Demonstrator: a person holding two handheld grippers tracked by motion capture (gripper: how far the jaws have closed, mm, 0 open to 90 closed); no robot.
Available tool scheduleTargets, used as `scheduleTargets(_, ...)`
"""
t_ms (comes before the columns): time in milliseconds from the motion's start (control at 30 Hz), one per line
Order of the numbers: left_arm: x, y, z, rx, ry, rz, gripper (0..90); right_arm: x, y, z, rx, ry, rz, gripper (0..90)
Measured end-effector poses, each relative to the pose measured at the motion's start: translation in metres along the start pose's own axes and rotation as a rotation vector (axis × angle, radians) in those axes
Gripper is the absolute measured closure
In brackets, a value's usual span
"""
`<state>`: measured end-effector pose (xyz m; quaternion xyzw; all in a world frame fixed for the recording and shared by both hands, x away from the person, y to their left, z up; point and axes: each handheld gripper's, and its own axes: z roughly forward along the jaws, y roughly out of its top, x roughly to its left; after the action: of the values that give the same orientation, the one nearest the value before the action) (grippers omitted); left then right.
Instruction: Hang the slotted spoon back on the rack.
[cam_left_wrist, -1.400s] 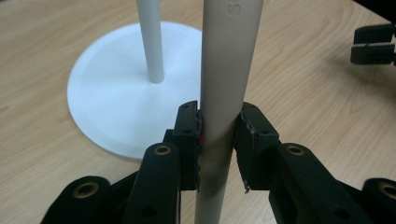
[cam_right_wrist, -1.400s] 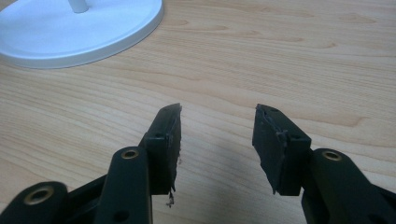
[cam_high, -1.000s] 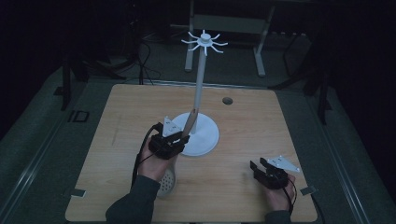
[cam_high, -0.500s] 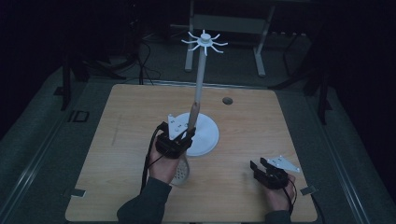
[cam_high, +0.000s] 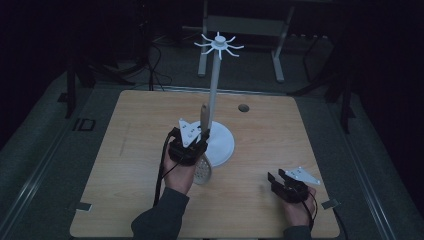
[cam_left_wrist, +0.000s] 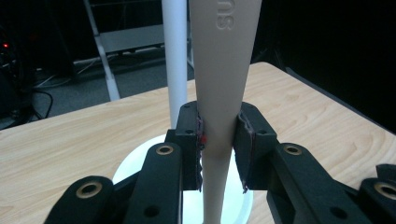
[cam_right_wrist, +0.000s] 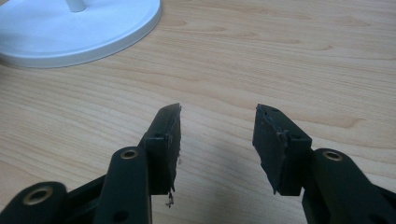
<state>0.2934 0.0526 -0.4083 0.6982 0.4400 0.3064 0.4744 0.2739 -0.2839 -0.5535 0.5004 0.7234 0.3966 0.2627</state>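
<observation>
High view shows the left claw (cam_high: 198, 141), clamped on the spoon (cam_high: 202, 170), now raised upright beside the stand (cam_high: 216, 90), nearer hanging; the right claw (cam_high: 281, 181) rests open, empty.

Stand (cam_high: 218, 142) with pole upright near table (cam_high: 125, 150) centre, slotted spoon (cam_high: 203, 167) just before its base, handle up beside pole, left gripper (cam_high: 192, 137) at spoon, right gripper (cam_high: 277, 179) well apart at front right, grommet hole (cam_high: 243, 107) behind stand.

beige slotted spoon (cam_high: 203, 170), dotted with holes; white rack stand (cam_high: 218, 145); light wood-grain table (cam_high: 125, 150); black left gripper (cam_left_wrist: 219, 149), black right gripper (cam_right_wrist: 217, 140).
</observation>
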Motion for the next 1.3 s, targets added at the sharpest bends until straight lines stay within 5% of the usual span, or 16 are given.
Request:
scheduleTargets(533,-0.010,0.018,0.001,-0.074,0.047,0.015,73.1,-0.001,0.000,-0.001,-0.004,-0.002,0.010,50.4)
scheduleTargets(1300,-0.021,0.040,0.003,-0.114,0.105,0.035,73.0,-0.002,0.000,-0.001,-0.008,-0.007,0.013,50.4)
